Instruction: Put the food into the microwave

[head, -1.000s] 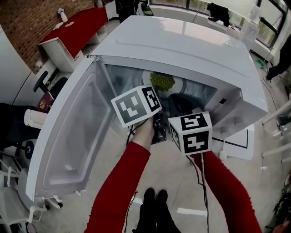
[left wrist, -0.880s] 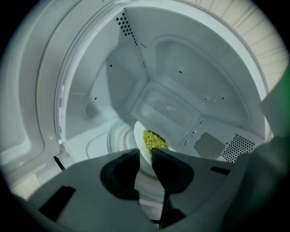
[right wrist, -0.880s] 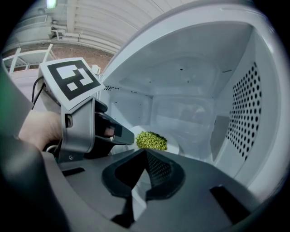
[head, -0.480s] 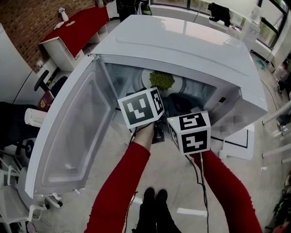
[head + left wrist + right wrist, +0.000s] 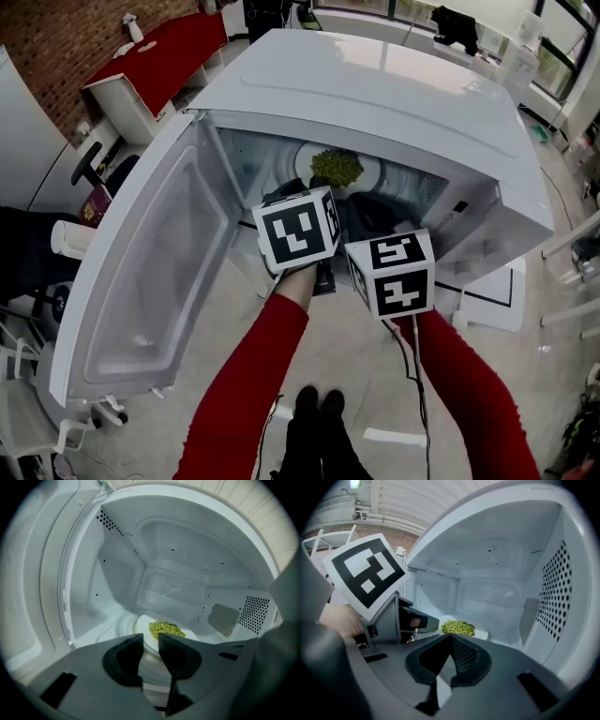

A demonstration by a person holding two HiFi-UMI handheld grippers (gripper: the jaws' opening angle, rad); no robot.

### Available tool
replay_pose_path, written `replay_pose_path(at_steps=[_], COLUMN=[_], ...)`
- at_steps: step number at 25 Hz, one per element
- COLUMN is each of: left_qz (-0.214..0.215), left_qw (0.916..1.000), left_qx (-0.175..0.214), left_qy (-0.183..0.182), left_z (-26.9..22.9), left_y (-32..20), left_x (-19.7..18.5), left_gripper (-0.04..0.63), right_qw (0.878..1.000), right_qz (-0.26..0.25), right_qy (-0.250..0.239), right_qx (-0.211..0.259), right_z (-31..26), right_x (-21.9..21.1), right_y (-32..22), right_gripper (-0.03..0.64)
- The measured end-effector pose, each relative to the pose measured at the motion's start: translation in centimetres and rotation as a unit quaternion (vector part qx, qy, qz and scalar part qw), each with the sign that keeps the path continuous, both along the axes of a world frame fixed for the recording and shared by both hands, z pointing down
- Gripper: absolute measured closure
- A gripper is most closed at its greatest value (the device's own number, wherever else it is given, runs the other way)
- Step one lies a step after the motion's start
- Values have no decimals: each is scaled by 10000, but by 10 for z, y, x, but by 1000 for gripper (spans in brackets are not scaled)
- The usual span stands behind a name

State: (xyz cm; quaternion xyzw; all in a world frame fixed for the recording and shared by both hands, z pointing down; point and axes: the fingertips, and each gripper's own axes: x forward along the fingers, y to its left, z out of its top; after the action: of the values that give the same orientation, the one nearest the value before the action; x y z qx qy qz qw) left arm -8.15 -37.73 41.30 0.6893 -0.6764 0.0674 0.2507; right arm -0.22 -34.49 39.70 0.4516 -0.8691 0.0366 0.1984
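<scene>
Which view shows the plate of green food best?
Left gripper view: the plate and green food lie near centre on the microwave floor, seen from above. Head view shows them small. Right gripper view shows the food side-on and little of the plate.

Soft daylight, sharp focus, fisheye-dark corners

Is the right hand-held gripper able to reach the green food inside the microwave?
Probably yes. The microwave door is wide open, and in the right gripper view nothing stands between the right hand-held gripper and the green food on its plate.
</scene>
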Motion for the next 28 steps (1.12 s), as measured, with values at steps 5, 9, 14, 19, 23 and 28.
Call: replay_pose_path(at_steps=[5,9,14,19,23,28], left_qz=[5,-6,111,343,691,1192], left_qw=[10000,9998,9994,9978,9939,9851], left_qx=[46,56,309,563,861,1242], left_qy=[51,180,91,36,58,0], left_z=[-1,-2,-26,-48,-56,-77], left_y=[-1,0,2,18,40,73], left_x=[0,-2,-10,-13,-13,1], left_gripper=[488,488,489,557,584,584], right_qw=[10000,10000,9996,9960,9889,9789], right_qz=[-13,-23,-135,-421,-712,-1005], right_qy=[-5,-60,-258,-689,-1173,-1655], right_qx=[-1,-8,-22,-371,-570,-657], right_z=[0,-2,-15,-26,-36,-63], right_x=[-1,0,-2,-14,-24,-17], right_y=[0,-1,1,23,52,87], right_gripper=[603,603,603,603,603,603])
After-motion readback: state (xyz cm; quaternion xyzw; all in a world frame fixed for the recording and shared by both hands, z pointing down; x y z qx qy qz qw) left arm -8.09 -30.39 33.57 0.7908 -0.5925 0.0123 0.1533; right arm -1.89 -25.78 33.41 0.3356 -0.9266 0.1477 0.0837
